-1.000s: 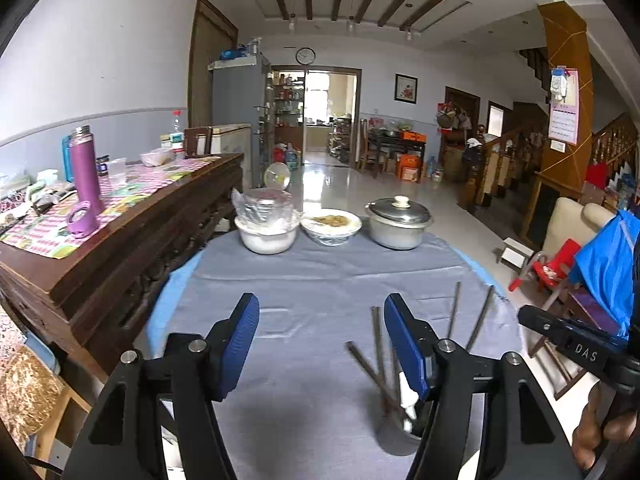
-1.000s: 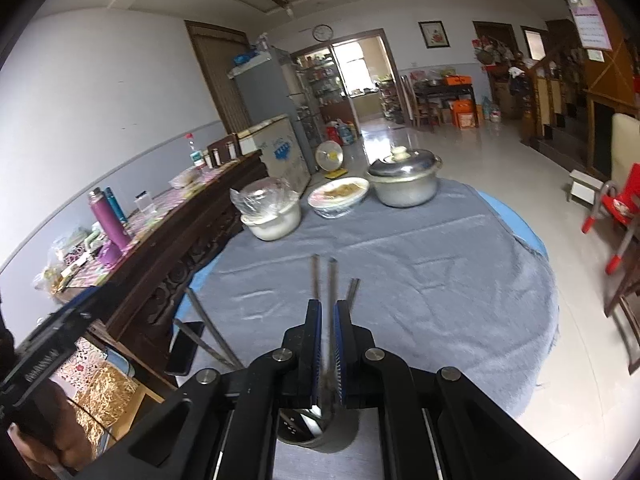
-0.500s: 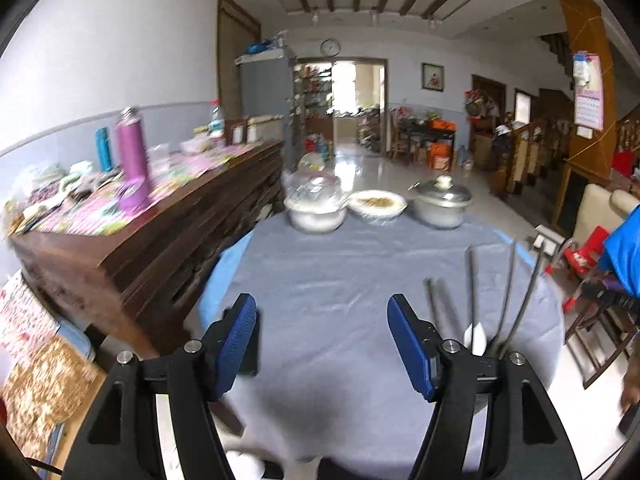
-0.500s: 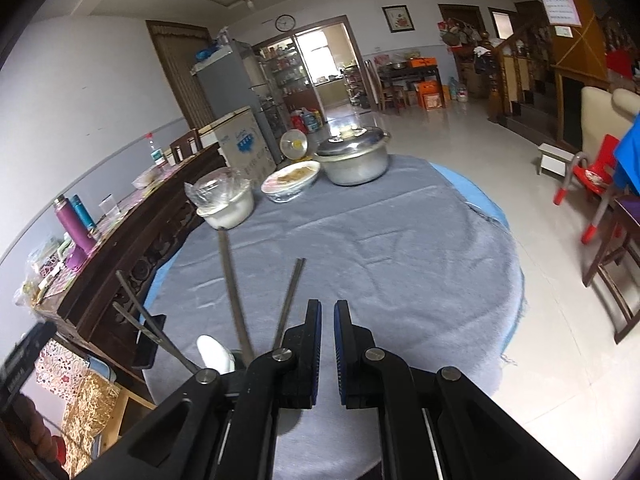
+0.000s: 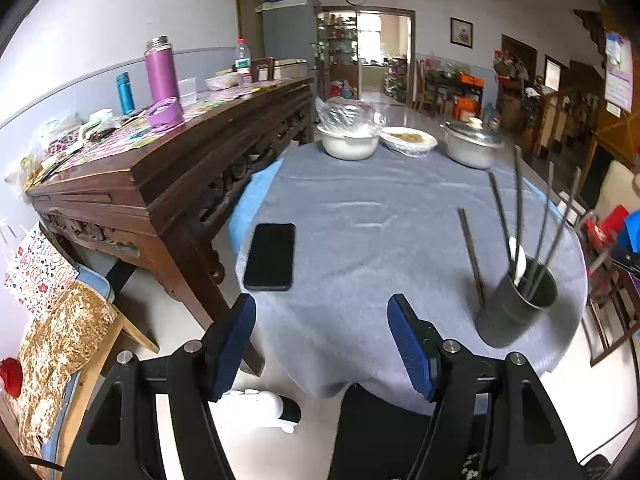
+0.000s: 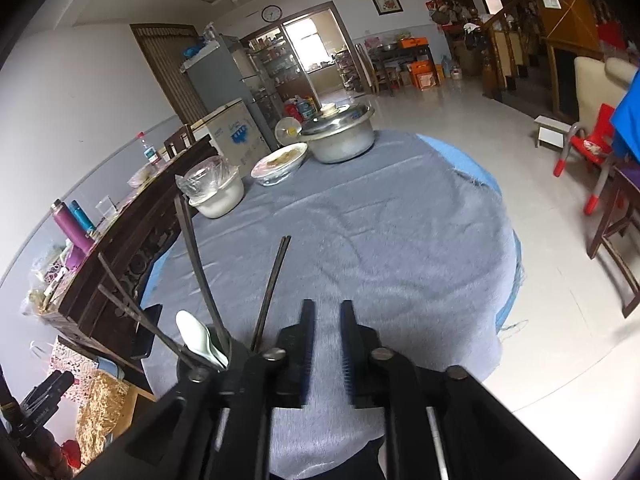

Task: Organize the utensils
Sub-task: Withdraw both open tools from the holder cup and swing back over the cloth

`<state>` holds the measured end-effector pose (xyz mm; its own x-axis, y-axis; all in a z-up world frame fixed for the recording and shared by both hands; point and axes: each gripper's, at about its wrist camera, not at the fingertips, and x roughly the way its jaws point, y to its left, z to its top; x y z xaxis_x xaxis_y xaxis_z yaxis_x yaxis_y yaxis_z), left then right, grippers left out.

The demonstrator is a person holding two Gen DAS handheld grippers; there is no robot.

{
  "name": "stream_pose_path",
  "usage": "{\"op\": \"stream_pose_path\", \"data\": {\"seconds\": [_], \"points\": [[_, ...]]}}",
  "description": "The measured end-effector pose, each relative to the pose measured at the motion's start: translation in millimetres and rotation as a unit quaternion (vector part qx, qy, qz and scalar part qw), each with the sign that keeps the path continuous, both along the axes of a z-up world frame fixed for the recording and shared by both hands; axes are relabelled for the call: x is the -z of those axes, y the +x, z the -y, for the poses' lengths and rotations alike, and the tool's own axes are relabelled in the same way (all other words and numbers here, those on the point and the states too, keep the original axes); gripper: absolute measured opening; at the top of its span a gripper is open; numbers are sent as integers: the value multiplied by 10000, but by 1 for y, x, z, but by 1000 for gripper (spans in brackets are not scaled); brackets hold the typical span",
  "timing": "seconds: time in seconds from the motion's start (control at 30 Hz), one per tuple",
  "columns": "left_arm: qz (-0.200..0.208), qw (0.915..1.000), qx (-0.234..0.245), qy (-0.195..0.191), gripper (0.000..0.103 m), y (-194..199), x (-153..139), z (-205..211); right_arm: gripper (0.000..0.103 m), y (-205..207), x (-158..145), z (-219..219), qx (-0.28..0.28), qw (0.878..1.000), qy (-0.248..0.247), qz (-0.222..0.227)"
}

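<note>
Left wrist view shows our chopsticks [image 5: 518, 216] and white spoon [image 5: 517, 258] standing in a dark cup [image 5: 516, 308], right of our open, empty left gripper [image 5: 322, 344]. They look light, stiff and slick; we'd pinch mid-shaft. Our right gripper [image 6: 326, 350] is opening, nothing between its jaws, cup just left.

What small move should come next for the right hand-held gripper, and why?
Probably move the right hand-held gripper, jaws opening and empty, left to the chopstick that seems to lean outside the cup; the other chopsticks and the spoon stand inside.
</note>
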<state>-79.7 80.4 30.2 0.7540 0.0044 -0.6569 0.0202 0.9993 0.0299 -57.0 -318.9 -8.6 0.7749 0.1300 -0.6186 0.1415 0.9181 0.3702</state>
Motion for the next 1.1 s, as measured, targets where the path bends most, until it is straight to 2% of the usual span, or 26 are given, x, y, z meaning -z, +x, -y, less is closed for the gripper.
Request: {"op": "stream_pose_path", "data": {"seconds": [0.07, 0.3, 0.5, 0.6, 0.77, 0.93, 1.0, 1.1], "points": [[-25, 10000, 80, -7, 69, -1, 0, 7, 27, -4, 5, 0, -69, 9999, 116, 20], [53, 9992, 322, 209, 69, -12, -9, 35, 27, -21, 18, 5, -117, 9996, 227, 156], [42, 9973, 499, 533, 69, -21, -17, 66, 27, -42, 34, 30, 5, 9973, 649, 334], [102, 9947, 618, 811, 69, -26, -25, 89, 27, -51, 42, 46, 75, 9948, 898, 477], [207, 9852, 995, 1383, 69, -34, -34, 135, 28, -63, 52, 67, 156, 9891, 1245, 768], [443, 9645, 1463, 2154, 70, -48, -33, 186, 28, -63, 63, 81, 97, 9858, 1447, 844], [481, 9581, 1609, 2318, 70, -50, -32, 202, 28, -60, 66, 87, 54, 9848, 1518, 840], [439, 9563, 1665, 2365, 70, -48, -31, 218, 28, -52, 71, 95, -45, 9834, 1622, 806]]}}
